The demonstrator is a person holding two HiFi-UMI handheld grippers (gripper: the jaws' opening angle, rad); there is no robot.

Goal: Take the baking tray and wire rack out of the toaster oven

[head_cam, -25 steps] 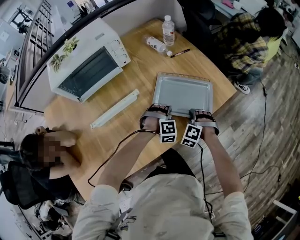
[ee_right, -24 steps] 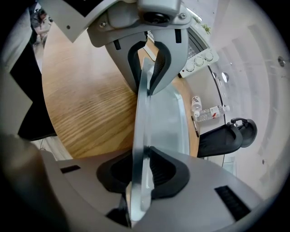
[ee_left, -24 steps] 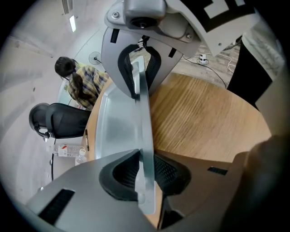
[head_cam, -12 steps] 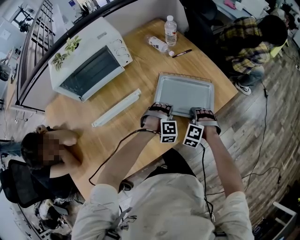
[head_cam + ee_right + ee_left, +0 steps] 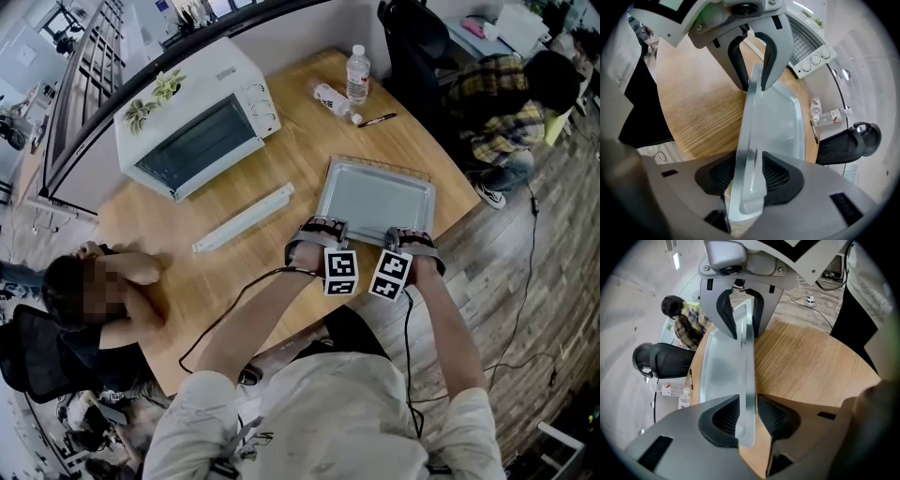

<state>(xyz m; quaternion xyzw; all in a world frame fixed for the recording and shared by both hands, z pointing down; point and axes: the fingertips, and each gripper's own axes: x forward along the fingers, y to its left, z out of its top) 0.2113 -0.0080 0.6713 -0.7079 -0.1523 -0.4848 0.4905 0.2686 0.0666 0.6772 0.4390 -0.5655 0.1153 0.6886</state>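
Baking tray [image 5: 377, 199] on wooden table [image 5: 300, 155]; plank floor [image 5: 527, 274]

The rectangular silver-grey metal baking tray [image 5: 380, 199] is lying pale against the light-brown wood-grain table [image 5: 281, 164]; the boxy white toaster oven [image 5: 187, 98] is showing dark glass.

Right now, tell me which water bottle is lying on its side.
The bottle nearer the toaster oven, cap toward the pen, lies flat; the other bottle stands upright beside it.

Nothing can be read; the label on the lying bottle [image 5: 332, 97] is too small.
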